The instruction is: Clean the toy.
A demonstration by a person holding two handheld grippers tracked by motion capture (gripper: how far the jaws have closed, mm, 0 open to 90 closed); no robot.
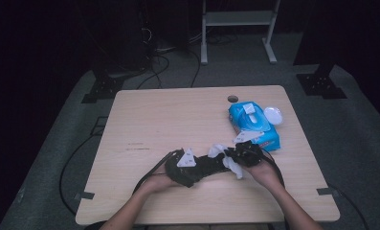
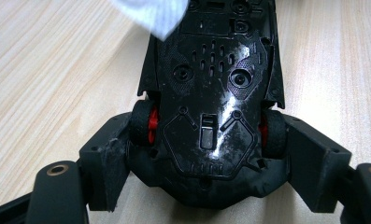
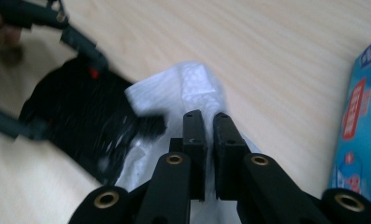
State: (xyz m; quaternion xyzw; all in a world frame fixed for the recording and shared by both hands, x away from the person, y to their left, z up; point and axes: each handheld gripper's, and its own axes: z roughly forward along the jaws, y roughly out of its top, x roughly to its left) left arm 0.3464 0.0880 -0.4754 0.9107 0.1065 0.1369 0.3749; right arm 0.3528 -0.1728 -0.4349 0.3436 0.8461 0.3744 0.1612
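Note:
A black toy car (image 2: 211, 107) lies belly-up between the jaws of my left gripper (image 2: 211, 163), which is shut on its sides at the red-hubbed wheels. In the high view that gripper (image 1: 199, 166) holds the car (image 1: 211, 163) just above the table's near middle. My right gripper (image 3: 210, 126) is shut on a white wet wipe (image 3: 192, 88), whose edge rests against the car (image 3: 75, 121). From above, the right gripper (image 1: 235, 157) meets the car from the right, with the wipe (image 1: 217, 150) bunched around it. A corner of the wipe (image 2: 150, 14) drapes over the car's far end.
A blue pack of wet wipes (image 1: 252, 125) lies on the wooden table (image 1: 168, 120) just beyond the right hand, also seen at the right edge as the pack (image 3: 360, 116). A white round lid (image 1: 273, 115) sits beside it. A cable hole (image 1: 232, 98) is near the far edge.

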